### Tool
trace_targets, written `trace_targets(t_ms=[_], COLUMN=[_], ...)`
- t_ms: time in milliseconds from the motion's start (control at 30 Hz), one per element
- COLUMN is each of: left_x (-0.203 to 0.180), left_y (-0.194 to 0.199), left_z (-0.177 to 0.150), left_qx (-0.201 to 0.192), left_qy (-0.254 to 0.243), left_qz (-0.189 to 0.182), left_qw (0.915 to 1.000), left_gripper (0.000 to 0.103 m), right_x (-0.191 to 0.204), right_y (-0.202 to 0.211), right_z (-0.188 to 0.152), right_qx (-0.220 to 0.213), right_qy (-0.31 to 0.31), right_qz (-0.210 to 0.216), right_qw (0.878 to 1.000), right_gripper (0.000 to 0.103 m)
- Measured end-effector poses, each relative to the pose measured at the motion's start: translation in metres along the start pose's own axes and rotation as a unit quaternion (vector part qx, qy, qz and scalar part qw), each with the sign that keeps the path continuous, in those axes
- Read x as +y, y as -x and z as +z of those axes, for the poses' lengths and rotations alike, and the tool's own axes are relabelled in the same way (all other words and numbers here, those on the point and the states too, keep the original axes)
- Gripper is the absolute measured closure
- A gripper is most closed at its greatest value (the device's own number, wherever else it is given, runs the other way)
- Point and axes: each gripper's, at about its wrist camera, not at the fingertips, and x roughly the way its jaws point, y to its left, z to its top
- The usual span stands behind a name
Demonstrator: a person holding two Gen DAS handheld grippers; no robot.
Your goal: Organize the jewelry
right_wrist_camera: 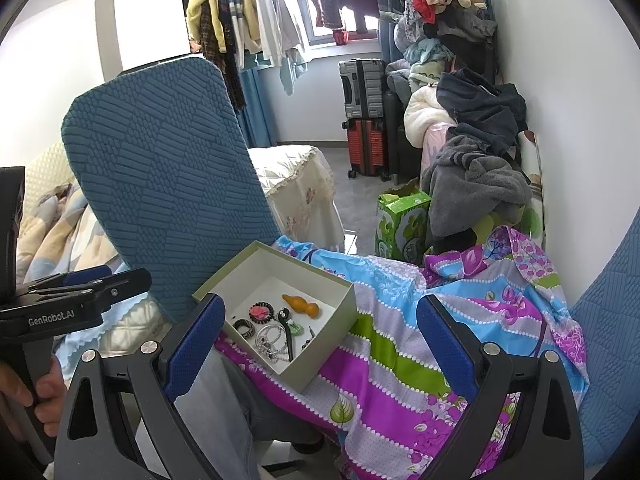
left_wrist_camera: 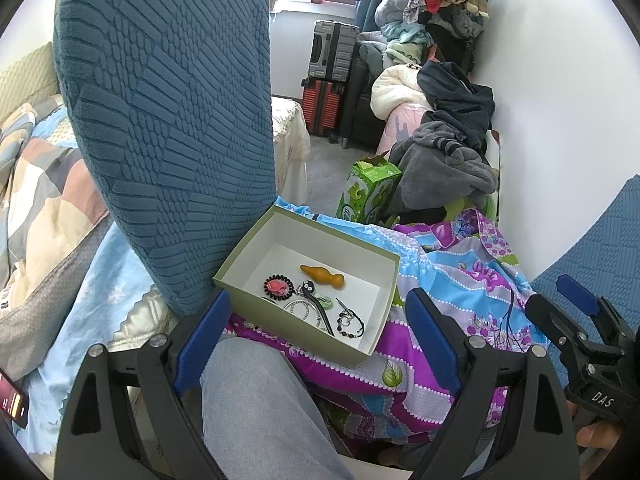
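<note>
Claws: left claw [left_wrist_camera: 316, 328] and right claw [right_wrist_camera: 320, 344] both spread wide, empty, tilted down toward jewelry box [left_wrist_camera: 362, 248].

Bright window [right_wrist_camera: 320, 4] daylight, sharp fisheye-curved edges.

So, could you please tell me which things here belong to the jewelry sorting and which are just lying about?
Job:
box
orange gourd pendant
pink flower piece
silver chain
beaded bracelet

Lying about:
green carton
suitcases
clothes pile
</note>
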Motion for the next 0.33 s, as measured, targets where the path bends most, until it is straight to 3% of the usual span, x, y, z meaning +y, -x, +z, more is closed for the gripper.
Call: trace_targets(t_ms=[333], left_x=[0.0018], left_y=[0.0012], left_z=[0.0008], left_qx=[0.000], left_qy=[-0.001], left_qz=[0.003], left_qw=[1.0000], left_gripper=[0.011], right_x=[0.0011], right_y=[-0.0001], right_z=[0.0004], right_qx=[0.001], right_qy=[-0.001], right_qz=[0.000], right_qw=[1.000], right_gripper=[0.006])
